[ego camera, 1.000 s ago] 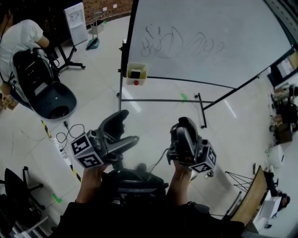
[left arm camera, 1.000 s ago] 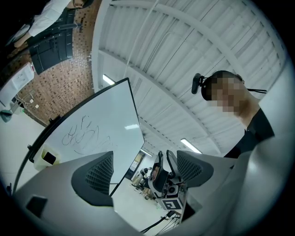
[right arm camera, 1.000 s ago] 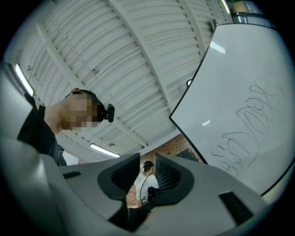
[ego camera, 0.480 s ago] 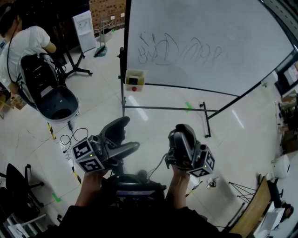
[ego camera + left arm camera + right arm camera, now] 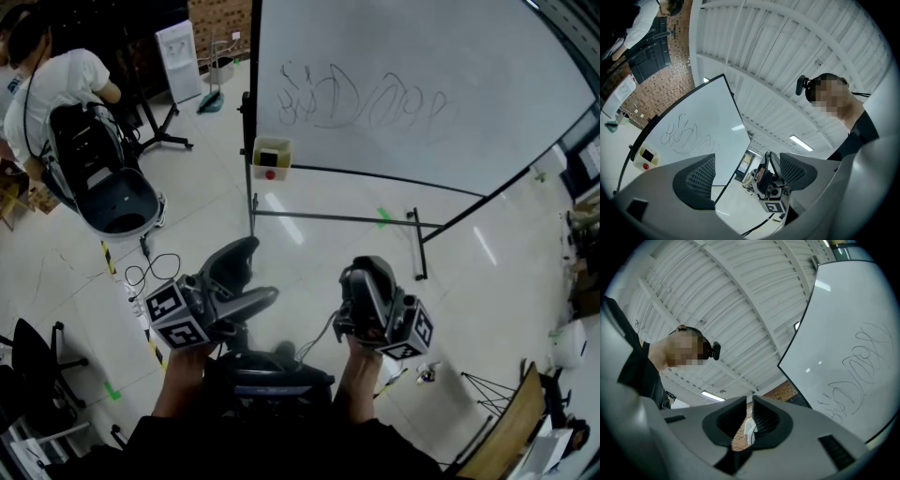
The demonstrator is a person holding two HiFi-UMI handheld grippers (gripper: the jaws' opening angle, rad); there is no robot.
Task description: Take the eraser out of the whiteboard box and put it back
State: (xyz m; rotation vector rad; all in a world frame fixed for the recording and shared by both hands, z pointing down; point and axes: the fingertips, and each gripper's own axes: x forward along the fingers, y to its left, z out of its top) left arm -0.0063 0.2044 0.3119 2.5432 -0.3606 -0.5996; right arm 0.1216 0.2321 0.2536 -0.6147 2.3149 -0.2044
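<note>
Our right gripper has just been closing and now sits pinched together on nothing, while our left gripper stays spread wide, empty. The eraser lies in the yellow box at the whiteboard's left edge, as before, well apart from both.
</note>
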